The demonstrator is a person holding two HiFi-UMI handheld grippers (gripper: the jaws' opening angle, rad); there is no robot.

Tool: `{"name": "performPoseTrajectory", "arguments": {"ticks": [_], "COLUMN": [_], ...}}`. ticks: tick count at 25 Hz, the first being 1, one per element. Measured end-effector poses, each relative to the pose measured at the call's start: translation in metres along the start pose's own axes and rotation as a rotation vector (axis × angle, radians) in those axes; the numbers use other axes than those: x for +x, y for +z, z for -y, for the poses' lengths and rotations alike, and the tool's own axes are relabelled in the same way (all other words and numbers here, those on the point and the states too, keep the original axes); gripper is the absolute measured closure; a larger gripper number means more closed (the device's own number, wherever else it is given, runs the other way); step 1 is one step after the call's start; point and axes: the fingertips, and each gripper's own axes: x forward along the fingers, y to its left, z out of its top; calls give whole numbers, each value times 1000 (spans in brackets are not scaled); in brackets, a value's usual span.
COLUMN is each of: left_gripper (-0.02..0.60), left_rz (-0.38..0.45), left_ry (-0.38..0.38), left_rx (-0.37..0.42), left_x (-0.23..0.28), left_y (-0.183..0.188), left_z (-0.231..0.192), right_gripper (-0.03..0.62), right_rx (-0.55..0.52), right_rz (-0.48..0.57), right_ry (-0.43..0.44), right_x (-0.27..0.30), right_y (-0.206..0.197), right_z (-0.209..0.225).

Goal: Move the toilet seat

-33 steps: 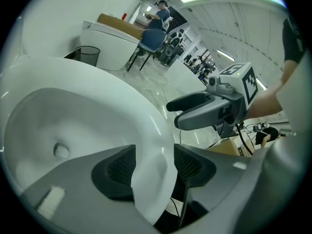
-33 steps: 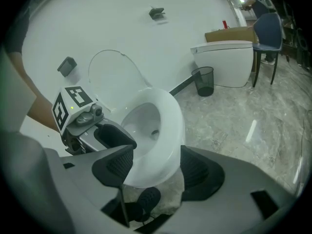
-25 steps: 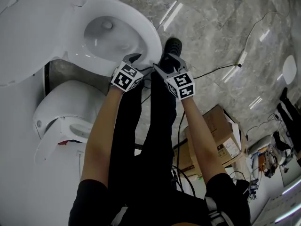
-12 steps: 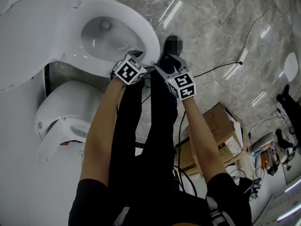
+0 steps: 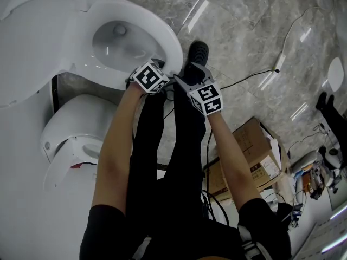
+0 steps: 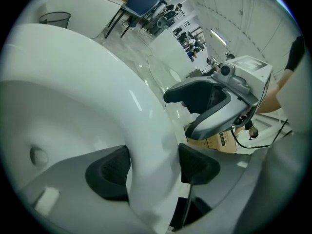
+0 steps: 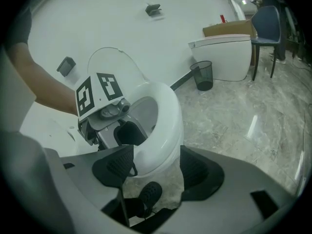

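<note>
Seat lies down on the bowl, lid raised behind. Left gripper, its jaws having just been closing, clamps the seat's front rim, apparently as purchase for lifting. Right gripper hangs spread and empty just beside that rim, probably ready to assist.

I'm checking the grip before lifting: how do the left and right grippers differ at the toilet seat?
The left gripper, whose jaws have just been closing, clamps the toilet seat at its rim; the right gripper holds nothing, jaws apart, with floor and a shoe showing between them. The left gripper sits on the rim; the right gripper hangs just off its front edge. Both point downward at the seat's front.
</note>
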Motion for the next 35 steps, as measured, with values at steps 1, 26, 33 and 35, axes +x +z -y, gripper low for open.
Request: {"name": "performPoseTrajectory", "arguments": {"ticks": [1, 26, 33, 35], "left_gripper": [267, 252, 196, 198], "left_rz": [-1, 113, 232, 298], "left_ry": [0, -206, 20, 78], "left_rx": [-7, 36, 125, 92], "left_x": [-1, -96, -122, -138], "left_y": [1, 18, 23, 23], "left_z": [0, 77, 86, 89], "right_gripper": [295, 419, 439, 444], "right_rx": [0, 443, 517, 543], "right_rz": [1, 85, 59, 64], "right_ry": [1, 191, 214, 228], "right_x": [0, -43, -56, -62], "right_y": [2, 72, 94, 102], "right_z": [0, -53, -68, -75]}}
